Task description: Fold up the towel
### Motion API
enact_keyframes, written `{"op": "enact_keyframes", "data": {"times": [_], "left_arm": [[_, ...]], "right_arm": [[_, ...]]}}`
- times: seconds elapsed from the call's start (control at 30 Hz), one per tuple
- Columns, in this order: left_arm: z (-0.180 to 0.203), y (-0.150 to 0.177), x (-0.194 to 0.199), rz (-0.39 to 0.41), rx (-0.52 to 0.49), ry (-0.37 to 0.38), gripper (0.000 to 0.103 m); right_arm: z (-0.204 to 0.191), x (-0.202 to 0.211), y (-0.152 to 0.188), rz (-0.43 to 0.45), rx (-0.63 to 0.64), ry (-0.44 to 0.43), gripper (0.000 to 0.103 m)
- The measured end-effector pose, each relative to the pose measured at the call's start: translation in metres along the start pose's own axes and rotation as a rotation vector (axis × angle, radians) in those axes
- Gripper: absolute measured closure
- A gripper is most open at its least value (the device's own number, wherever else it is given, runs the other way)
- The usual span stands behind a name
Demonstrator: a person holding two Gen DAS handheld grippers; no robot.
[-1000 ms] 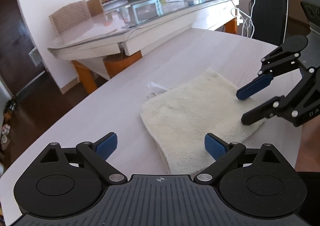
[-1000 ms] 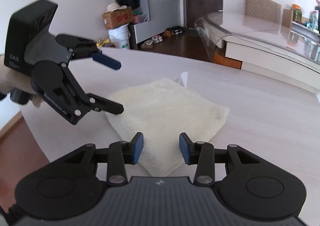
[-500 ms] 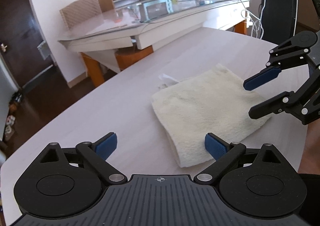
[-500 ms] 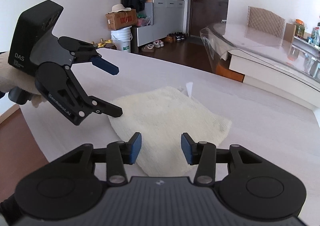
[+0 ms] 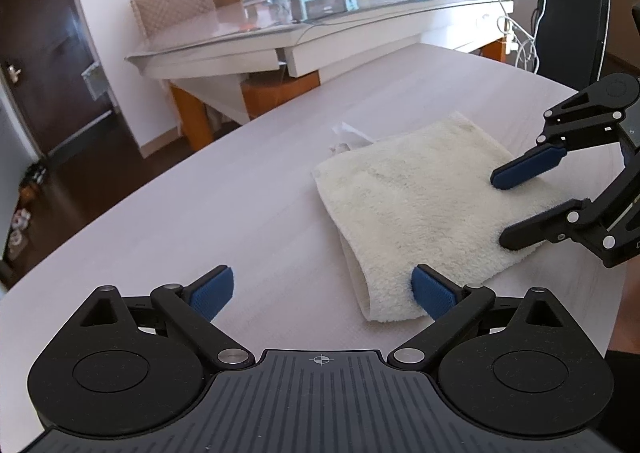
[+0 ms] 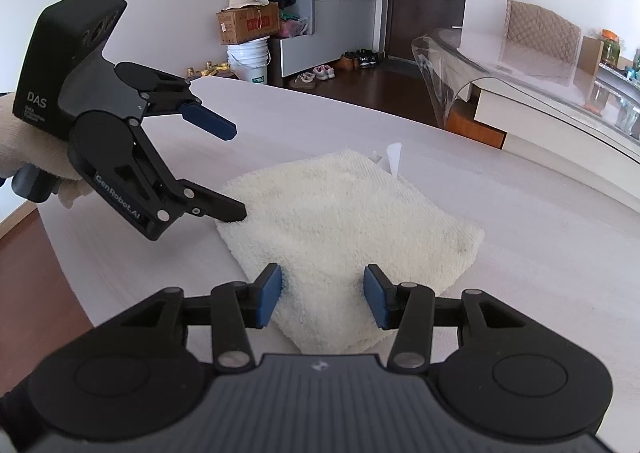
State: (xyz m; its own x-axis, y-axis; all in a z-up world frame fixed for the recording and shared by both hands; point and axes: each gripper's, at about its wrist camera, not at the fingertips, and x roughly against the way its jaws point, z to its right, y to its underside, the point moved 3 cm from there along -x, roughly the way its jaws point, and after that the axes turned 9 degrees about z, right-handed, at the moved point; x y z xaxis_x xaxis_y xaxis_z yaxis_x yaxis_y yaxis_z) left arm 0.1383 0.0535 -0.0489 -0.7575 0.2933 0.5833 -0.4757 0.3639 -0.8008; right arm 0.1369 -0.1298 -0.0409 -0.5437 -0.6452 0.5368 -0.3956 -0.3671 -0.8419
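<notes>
Between the spread fingers of the right gripper (image 6: 323, 296) lies the near corner of the towel (image 6: 344, 221), a folded, thick, cream terry square with a nubby pile and soft rounded edges. Both blue ribbed pads stand clear of the cloth on either side, pinching nothing; the jaws have just been opening a little. This gripper tilts downward toward the pale, faintly grained worktop (image 6: 540, 237).

Left of those fingers, the left gripper (image 6: 236, 173) comes in from the side, tipped down, its black linkages angular and matte. A hand (image 6: 28, 149) in a knitted white glove grips its handle. Its fingers are splayed wide, one above the other: the lower black tip sits at the towel's left edge, though contact cannot be confirmed, and the upper blue pad hangs well above the cloth.

From the left wrist view, that gripper's own fingers (image 5: 434, 291) are spread far apart, the right pad just at the folded towel's near corner, the left one over bare worktop.

Beyond the fingers, at the towel's far corner, a small white label (image 6: 394, 159) sticks up.
</notes>
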Motion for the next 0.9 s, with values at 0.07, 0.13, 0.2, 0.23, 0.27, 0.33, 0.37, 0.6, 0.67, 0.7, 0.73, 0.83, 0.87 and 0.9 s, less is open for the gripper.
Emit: {"op": "enact_keyframes", "data": {"times": [0.07, 0.13, 0.2, 0.23, 0.27, 0.33, 0.37, 0.6, 0.67, 0.7, 0.73, 0.83, 0.87, 0.9], "left_arm": [[0.000, 0.000, 0.000, 0.000, 0.002, 0.001, 0.003], [0.000, 0.001, 0.000, 0.001, 0.004, 0.001, 0.003], [0.000, 0.001, 0.000, 0.000, 0.003, 0.005, 0.003], [-0.001, 0.001, 0.000, 0.000, 0.002, 0.007, 0.003], [-0.001, 0.001, 0.000, 0.001, -0.001, 0.008, 0.003], [-0.001, 0.001, -0.001, 0.001, -0.004, 0.011, 0.002], [-0.002, 0.000, -0.002, 0.001, -0.003, 0.013, 0.002], [-0.006, 0.000, -0.006, -0.006, 0.004, 0.028, 0.000], [-0.007, -0.001, -0.007, -0.010, 0.008, 0.030, 0.000], [-0.007, -0.002, -0.008, -0.012, 0.013, 0.029, 0.000], [-0.007, -0.002, -0.008, -0.012, 0.016, 0.029, 0.000], [-0.007, -0.004, 0.001, 0.005, 0.032, 0.019, 0.001], [-0.008, -0.004, 0.004, 0.011, 0.036, 0.012, 0.001], [-0.008, -0.005, 0.007, 0.016, 0.040, 0.005, 0.001]], "right_arm": [[0.001, 0.003, -0.003, 0.011, -0.025, -0.003, 0.054], [0.005, 0.008, -0.006, 0.030, -0.056, 0.002, 0.054], [0.007, 0.010, -0.006, 0.028, -0.039, 0.019, 0.054], [0.008, 0.010, -0.005, 0.026, -0.033, 0.025, 0.054], [0.009, 0.010, -0.004, 0.021, -0.027, 0.030, 0.054], [0.011, 0.010, -0.001, 0.009, -0.023, 0.030, 0.054], [0.011, 0.010, 0.000, 0.004, -0.019, 0.029, 0.054], [0.009, 0.011, 0.008, 0.006, -0.021, 0.028, 0.053], [0.008, 0.013, 0.008, 0.009, -0.025, 0.030, 0.053], [0.007, 0.013, 0.008, 0.011, -0.025, 0.031, 0.053], [0.008, 0.014, 0.007, 0.016, -0.030, 0.030, 0.054], [0.010, 0.025, 0.002, 0.049, -0.056, 0.032, 0.054], [0.011, 0.031, 0.000, 0.062, -0.060, 0.036, 0.054], [0.011, 0.033, -0.001, 0.065, -0.058, 0.036, 0.054]]}}
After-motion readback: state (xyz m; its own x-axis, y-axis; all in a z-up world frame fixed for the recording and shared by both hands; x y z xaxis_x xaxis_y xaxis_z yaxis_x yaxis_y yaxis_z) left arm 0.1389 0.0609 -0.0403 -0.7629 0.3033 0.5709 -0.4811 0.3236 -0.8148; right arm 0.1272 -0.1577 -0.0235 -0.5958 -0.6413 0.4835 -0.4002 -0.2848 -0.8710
